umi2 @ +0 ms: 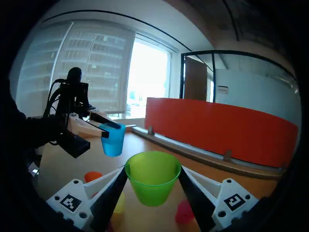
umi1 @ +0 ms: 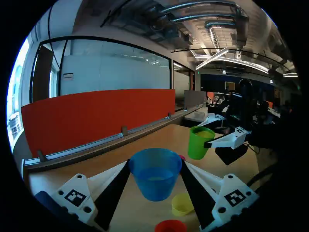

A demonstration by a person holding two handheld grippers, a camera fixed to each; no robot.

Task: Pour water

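My left gripper (umi1: 155,174) is shut on a blue cup (umi1: 155,173) held upright above the wooden table (umi1: 154,139); pale liquid shows in its bottom. My right gripper (umi2: 153,178) is shut on a green cup (umi2: 153,177), also upright and raised. In the left gripper view the green cup (umi1: 199,142) hangs to the right and farther off, held by the right gripper (umi1: 211,144). In the right gripper view the blue cup (umi2: 112,139) hangs at the left, held by the left gripper (umi2: 105,130), with a dark sleeve (umi2: 34,129) behind it. The two cups are apart.
On the table below lie a yellow cup (umi1: 182,204), an orange-red cup (umi1: 170,226) and a pink cup (umi2: 184,212). An orange partition (umi1: 100,114) with a metal rail runs along the table's far edge. Desks and monitors stand at the far right.
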